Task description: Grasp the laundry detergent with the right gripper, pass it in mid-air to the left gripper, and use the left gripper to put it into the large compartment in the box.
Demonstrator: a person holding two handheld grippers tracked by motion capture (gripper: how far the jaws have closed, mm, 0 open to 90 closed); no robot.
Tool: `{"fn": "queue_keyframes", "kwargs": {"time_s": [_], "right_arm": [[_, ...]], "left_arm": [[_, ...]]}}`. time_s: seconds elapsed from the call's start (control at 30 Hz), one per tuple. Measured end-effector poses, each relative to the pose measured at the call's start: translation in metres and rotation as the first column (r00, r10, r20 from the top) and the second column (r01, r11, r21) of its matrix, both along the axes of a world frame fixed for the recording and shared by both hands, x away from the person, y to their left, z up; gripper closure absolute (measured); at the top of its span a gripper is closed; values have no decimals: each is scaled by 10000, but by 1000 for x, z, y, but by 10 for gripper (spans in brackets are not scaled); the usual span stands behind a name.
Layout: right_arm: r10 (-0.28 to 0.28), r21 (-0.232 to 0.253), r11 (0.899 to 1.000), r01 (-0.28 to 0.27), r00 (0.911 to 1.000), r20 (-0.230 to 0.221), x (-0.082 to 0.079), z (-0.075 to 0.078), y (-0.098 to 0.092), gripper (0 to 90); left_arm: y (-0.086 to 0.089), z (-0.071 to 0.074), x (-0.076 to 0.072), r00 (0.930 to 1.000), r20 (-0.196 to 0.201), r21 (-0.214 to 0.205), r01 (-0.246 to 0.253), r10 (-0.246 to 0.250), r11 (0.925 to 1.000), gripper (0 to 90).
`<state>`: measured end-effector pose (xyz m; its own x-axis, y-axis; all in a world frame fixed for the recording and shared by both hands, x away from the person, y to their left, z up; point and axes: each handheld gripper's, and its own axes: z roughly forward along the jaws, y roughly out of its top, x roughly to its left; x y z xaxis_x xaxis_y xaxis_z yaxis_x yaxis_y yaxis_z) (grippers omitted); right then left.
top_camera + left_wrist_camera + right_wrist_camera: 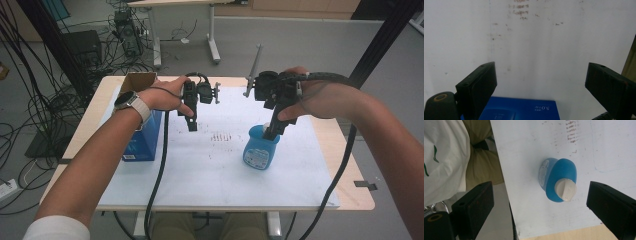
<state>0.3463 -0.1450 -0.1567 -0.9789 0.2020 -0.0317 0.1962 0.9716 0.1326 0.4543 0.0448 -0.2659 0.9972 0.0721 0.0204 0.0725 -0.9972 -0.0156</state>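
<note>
Blue bottle (557, 180) upright btwn right gripper (540, 200) jaws – released, prob. untouched, left gripper (540, 85) released

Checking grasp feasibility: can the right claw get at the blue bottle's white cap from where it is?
Probably yes. The right claw hangs directly above the blue bottle, jaws wide apart with nothing between them, and the white cap sits upright in the gap. Nothing stands beside the bottle on the white mat.

Bottle (261, 148) upright on mat (210, 170), box (142, 137) far left.
</note>
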Motion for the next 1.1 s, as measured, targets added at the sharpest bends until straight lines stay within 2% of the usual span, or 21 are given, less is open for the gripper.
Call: {"fn": "queue_keyframes", "kwargs": {"time_s": [0.3,0.33,0.63,0.83,0.87,1.1], "right_arm": [[-111,19,9999,111,9999,91,-1,0,-7,63],[-118,163,9998,115,9998,140,0,-2,-10,64],[-508,226,9985,502,9984,236,2,-6,-21,62],[-845,420,9956,832,9960,297,2,-9,-29,56],[-1068,441,9934,1055,9939,266,2,-11,-32,56],[-1586,536,9861,1572,9871,237,6,-18,-38,57]], "left_arm": [[1,1,0,10000,17,4,-20,20,10000,101],[1,1,-1,10000,11,-11,-24,24,10000,101],[0,0,0,10000,-39,39,26,-26,10000,101],[-1,0,0,10000,0,8,57,-57,10000,101],[-1,-1,0,10000,12,-4,39,-39,10000,101],[-2,0,-1,10000,30,-6,86,-86,10000,101]]}}
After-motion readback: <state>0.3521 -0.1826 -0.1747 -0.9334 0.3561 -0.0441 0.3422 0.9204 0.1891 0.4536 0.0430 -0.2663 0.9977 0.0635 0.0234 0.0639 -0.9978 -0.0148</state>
